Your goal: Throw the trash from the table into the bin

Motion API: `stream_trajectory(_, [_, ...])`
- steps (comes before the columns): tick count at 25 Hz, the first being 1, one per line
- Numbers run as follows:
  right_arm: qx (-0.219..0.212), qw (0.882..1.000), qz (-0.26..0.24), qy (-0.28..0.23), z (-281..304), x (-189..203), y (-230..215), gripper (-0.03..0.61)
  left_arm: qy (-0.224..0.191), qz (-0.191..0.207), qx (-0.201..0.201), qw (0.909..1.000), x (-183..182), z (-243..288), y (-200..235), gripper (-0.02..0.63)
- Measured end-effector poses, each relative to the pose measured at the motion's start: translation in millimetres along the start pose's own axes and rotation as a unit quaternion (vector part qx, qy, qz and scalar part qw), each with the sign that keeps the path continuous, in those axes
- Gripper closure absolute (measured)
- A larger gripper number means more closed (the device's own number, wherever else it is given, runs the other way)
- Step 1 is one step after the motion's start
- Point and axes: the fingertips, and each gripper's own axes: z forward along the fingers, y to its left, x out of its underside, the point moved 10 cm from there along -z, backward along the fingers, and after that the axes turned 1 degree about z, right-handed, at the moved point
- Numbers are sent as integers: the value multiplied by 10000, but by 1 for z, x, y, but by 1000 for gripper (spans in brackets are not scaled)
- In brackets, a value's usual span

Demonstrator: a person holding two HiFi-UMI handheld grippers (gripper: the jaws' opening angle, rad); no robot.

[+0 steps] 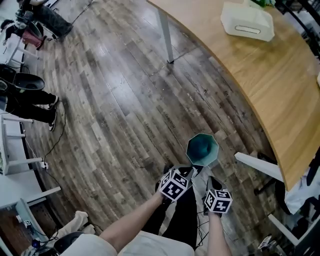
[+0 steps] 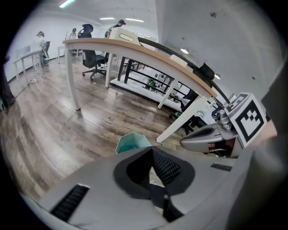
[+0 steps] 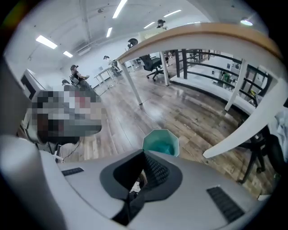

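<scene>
Left gripper (image 2: 151, 150) and right gripper (image 3: 145, 153) hover closed near teal bin (image 1: 202, 149).

Dark plank floor (image 1: 115, 100), ceiling strip lights (image 3: 119, 8)

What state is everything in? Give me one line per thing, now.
left hand-held gripper: jaws shut, tips together, nothing seen between them.
right hand-held gripper: jaws shut, nothing seen between them.
bin: upright on the floor, top open, no lid.
white container: resting on the table, untouched.
</scene>
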Motion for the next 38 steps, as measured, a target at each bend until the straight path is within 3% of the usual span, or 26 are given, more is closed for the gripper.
stream_trajectory(4, [-39,9997,-205,-104,-40,-20,28,583,-29,84,45,10000,-12,-41,-17,586])
stream_trajectory(7, [6,9972,-738,-147,-71,-41,42,583,-173,157,65,9997,-26,-73,-27,586])
stream_trajectory(12, [6,9937,-1073,-320,-108,-62,38,583,-397,162,15,9991,-42,-111,-45,586])
stream_trajectory(16, [-177,9921,-1236,-152,-122,-69,38,583,-261,355,-50,9990,-48,-128,-62,586])
stream_trajectory(19, [-387,9872,-1544,-62,-127,-74,36,583,-246,519,-196,9982,-51,-131,-77,586])
stream_trajectory(26, [-735,9772,-1990,89,-154,-74,20,583,-320,256,-568,9975,-53,-126,-108,586])
stream_trajectory(31, [-830,9743,-2088,139,-168,-72,1,584,-485,113,-778,9957,-65,-124,-124,586])
stream_trajectory(38, [-940,9685,-2304,5,-175,-77,7,584,-592,81,-913,9940,-71,-124,-132,586])
